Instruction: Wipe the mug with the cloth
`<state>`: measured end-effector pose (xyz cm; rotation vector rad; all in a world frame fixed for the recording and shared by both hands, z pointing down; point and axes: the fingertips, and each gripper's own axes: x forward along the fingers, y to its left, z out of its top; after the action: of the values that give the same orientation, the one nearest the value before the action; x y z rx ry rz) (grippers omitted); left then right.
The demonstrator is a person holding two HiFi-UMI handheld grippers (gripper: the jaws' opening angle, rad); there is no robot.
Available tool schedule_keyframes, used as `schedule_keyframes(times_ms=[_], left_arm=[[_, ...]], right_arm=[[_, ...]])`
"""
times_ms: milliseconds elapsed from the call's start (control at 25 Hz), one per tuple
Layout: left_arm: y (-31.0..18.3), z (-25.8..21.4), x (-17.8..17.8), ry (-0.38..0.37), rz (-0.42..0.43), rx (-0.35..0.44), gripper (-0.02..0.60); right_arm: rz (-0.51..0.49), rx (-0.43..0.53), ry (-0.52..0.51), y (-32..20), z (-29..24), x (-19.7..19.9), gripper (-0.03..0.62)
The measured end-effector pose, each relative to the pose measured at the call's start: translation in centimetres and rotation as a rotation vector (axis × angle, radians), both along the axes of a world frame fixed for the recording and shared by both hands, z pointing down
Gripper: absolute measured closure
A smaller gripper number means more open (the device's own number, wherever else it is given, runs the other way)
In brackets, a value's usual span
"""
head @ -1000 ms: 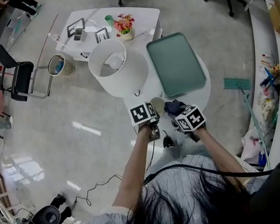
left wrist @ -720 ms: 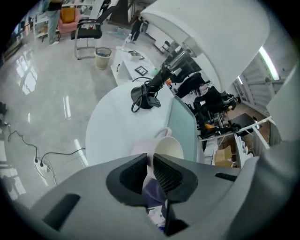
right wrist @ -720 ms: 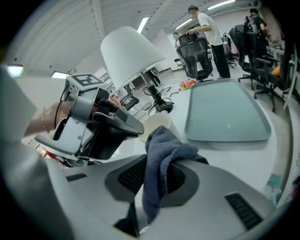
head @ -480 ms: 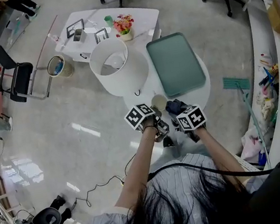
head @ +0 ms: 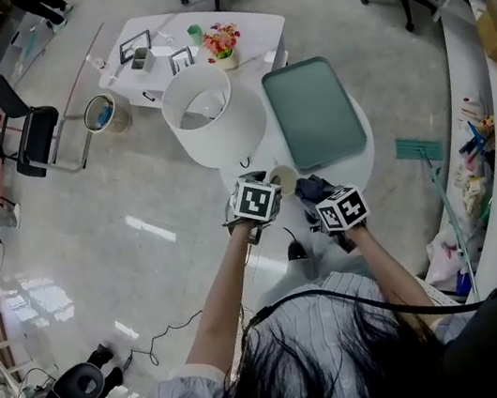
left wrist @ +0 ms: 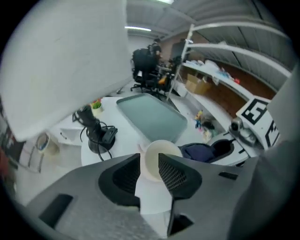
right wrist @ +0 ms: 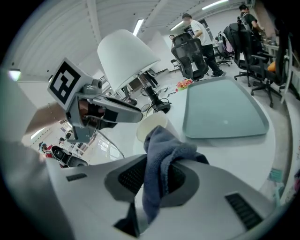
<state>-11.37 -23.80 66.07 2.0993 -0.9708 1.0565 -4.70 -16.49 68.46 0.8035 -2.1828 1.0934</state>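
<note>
A cream mug stands on the round white table, just in front of me. My left gripper is shut on the mug, whose body sits between the two fingers and whose open mouth faces the camera. My right gripper is close beside it on the right, shut on a dark blue cloth. In the right gripper view the cloth bunches up out of the right gripper, its top fold almost at the mug, which the left gripper holds.
A green tray lies on the table behind the mug. A big white lampshade hangs over the table's left side, its black base and cable below it. A low white table with flowers and office chairs stand further back.
My left gripper has turned and shifted slightly right, up to the mug, and now grips it. The right gripper with the cloth has hardly moved.
</note>
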Motion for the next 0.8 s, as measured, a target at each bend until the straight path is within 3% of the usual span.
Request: schedule_keyframes(times_ms=[200, 440, 600, 800], left_arm=[[-1.0, 1.8, 1.0, -0.169, 0.352, 0.052, 0.474], [-1.1, 3.3, 1.3, -0.278, 0.548, 0.023, 0.476], [-0.8, 3.9, 1.4, -0.265, 0.536, -0.020, 0.517], [-1.1, 3.5, 1.7, -0.157, 0.335, -0.064, 0.546]], right_arm=[[-0.010, -0.004, -0.002, 0.2, 0.0, -0.1, 0.514], [-0.011, -0.013, -0.012, 0.4, -0.1, -0.1, 0.514], [-0.017, -0.015, -0.015, 0.5, -0.1, -0.1, 0.514], [-0.023, -0.018, -0.016, 0.6, 0.0, 0.0, 0.514]])
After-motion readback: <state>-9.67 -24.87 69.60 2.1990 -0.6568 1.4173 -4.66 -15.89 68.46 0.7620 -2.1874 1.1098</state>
